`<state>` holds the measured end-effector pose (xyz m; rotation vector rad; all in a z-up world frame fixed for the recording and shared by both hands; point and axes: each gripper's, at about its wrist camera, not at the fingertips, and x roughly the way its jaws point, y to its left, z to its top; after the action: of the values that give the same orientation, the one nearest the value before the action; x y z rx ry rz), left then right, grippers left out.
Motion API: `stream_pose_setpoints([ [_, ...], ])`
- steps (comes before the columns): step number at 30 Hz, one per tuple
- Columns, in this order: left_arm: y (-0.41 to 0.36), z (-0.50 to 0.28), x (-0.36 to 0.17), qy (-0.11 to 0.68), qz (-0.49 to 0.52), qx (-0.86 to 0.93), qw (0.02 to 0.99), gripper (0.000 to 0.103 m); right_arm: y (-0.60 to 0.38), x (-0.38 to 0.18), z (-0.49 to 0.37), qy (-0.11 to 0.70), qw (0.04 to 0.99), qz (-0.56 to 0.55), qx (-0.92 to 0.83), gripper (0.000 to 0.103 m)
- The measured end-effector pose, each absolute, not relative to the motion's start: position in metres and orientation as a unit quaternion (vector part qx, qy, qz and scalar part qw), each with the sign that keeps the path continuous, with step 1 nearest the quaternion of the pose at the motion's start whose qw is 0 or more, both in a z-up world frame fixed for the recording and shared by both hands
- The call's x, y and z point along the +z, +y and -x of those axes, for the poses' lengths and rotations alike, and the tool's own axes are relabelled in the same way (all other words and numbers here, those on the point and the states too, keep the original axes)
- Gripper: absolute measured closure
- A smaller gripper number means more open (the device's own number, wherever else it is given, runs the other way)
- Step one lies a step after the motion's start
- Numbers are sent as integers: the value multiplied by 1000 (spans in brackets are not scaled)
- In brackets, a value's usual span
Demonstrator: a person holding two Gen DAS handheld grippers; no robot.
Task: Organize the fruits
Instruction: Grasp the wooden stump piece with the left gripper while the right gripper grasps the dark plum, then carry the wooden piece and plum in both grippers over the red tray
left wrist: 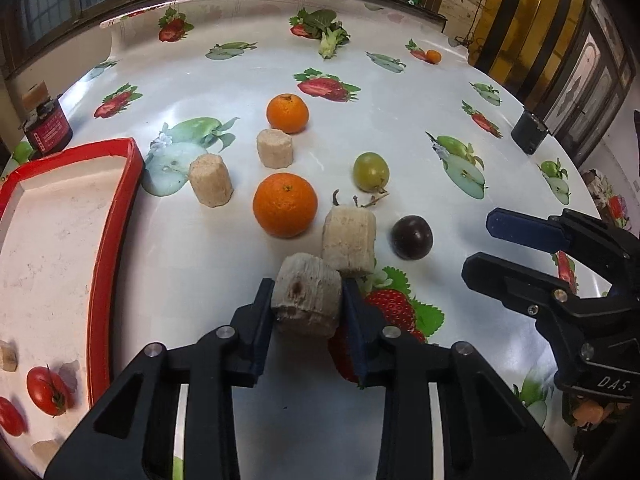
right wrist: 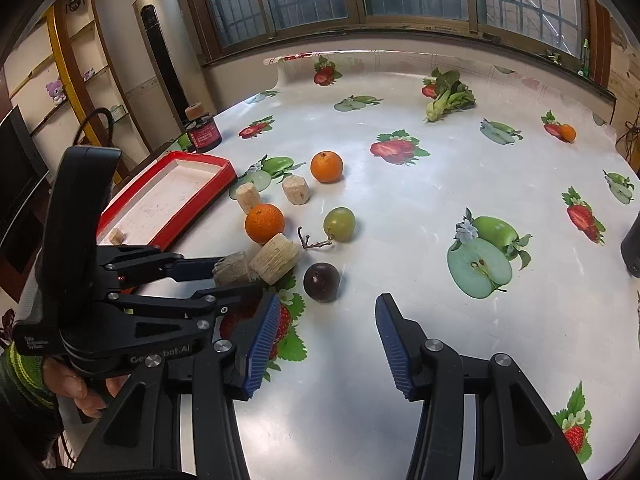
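My left gripper (left wrist: 307, 300) is shut on a beige cut fruit chunk (left wrist: 307, 300), also seen in the right wrist view (right wrist: 232, 269). A second chunk (left wrist: 349, 240) touches it just beyond. Two oranges (left wrist: 285, 205) (left wrist: 287, 113), two more chunks (left wrist: 211, 179) (left wrist: 274, 148), a green grape (left wrist: 371, 171) with a loose stem and a dark plum (left wrist: 412, 237) lie on the table. A red-rimmed tray (left wrist: 114, 216) at left holds two tomatoes (left wrist: 46, 390) and a small chunk (left wrist: 8, 356). My right gripper (right wrist: 326, 344) is open and empty, just short of the plum (right wrist: 321, 282).
A red jar (left wrist: 48, 128) stands behind the tray. A dark cylinder (left wrist: 529, 130) stands at the right table edge. A leafy green vegetable (left wrist: 330, 36) and a small orange (left wrist: 433, 55) lie at the far side. The cloth has printed fruit pictures.
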<state>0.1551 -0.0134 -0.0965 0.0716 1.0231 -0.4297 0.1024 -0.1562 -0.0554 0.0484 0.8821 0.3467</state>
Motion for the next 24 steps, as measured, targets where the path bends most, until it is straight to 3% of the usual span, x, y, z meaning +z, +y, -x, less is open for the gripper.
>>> stream_pose_setpoints([
  [9,8,-139,-75,466,-28,-207,860,73,-137,-74,-127,435,885,-1,167,58],
  [13,14,-136,-64,455,-28,-209,865,73,-132,-86,-135,444,882,9,158,75],
  [24,29,-127,-49,440,-25,-203,874,73,-130,-63,-118,422,892,-7,163,77],
])
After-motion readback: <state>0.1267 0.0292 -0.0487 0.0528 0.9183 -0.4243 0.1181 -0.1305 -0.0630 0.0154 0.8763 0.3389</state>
